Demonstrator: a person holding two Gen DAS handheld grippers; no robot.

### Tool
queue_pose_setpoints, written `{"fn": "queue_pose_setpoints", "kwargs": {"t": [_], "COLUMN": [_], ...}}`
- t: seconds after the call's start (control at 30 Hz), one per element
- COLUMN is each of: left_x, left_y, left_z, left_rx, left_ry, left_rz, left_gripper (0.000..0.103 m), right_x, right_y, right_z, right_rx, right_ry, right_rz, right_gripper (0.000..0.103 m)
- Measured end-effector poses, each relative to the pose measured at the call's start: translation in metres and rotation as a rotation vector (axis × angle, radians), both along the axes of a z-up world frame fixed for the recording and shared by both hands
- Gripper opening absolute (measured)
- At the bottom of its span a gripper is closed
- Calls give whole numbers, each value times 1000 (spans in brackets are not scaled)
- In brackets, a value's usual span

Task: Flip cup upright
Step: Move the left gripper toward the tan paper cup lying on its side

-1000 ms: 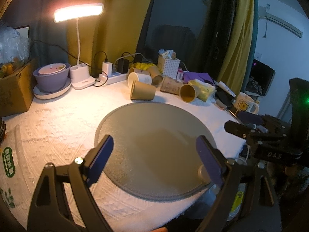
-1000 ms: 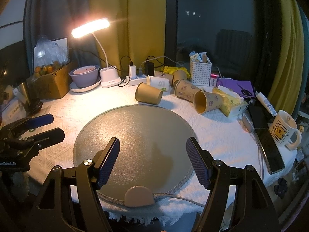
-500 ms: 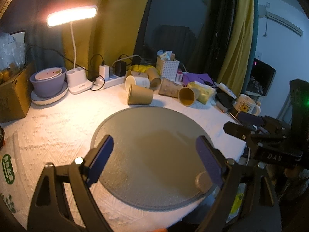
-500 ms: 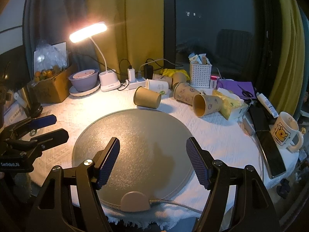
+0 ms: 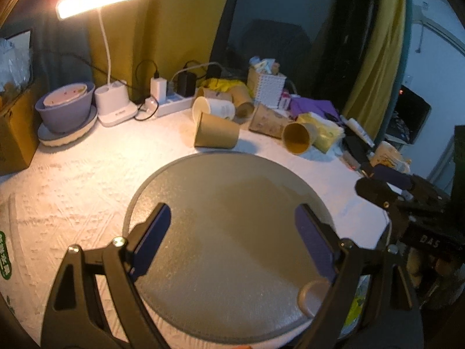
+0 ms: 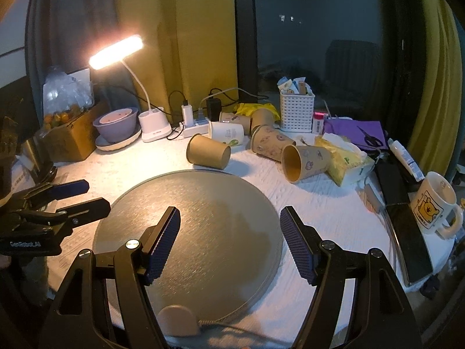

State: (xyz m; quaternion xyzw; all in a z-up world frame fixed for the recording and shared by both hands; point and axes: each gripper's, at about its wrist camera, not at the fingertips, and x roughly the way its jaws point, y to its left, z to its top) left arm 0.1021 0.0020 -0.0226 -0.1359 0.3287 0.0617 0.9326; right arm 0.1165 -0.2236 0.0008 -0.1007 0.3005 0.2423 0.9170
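So the thing that matters here is where the plain brown paper cup (image 6: 208,152) sits relative to the two tools. It's lying on its side on the white textured surface (image 6: 319,203), just past the far edge of the round grey mat (image 6: 189,232), with a clutter of other tipped cups right behind it. Its long axis runs roughly left-to-right across both views. In the right wrist view the closed base points right and the mouth points left and a bit away, so it's side-on to both tools, not mouth-first.

The right hand-held gripper (image 6: 229,244) is wide apart with nothing between the pads, hanging over the near half of the mat. From its camera the cup is ahead and slightly left of centre. The left hand-held gripper (image 5: 237,241) is also spread wide and empty, and in its view the same cup (image 5: 216,132) is ahead, just a touch left of centre.

Honestly neither looks clearly nearer; both are well apart from the cup, with the mat in between. My guess is whichever goes in needs to straddle the cup across its sidewall, since that's the face it presents. The patterned paper cup (image 6: 305,163) lying off to the right, mouth toward the camera, is near enough to get bumped on a sloppy approach.
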Motion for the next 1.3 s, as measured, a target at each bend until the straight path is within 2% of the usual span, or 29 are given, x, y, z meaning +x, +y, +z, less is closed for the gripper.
{"fn": "queue_pose_setpoints", "kwargs": {"t": [0.27,0.67,0.97,1.3], "left_x": [44,116,171,211], "left_y": [14,14,33,65], "left_z": [-17,-37,-47,-53], "left_rx": [-50,-126,-226,-373], "left_ry": [80,142,184,202], "left_rz": [47,37,81,204], "left_gripper": [88,88,88,88], "right_x": [44,116,163,210], "right_y": [4,11,19,34], "right_z": [-11,-29,-25,-29], "right_rx": [-26,-64,-82,-95], "right_ry": [45,105,91,104], "right_rz": [15,36,67,102], "right_gripper": [74,74,74,74]}}
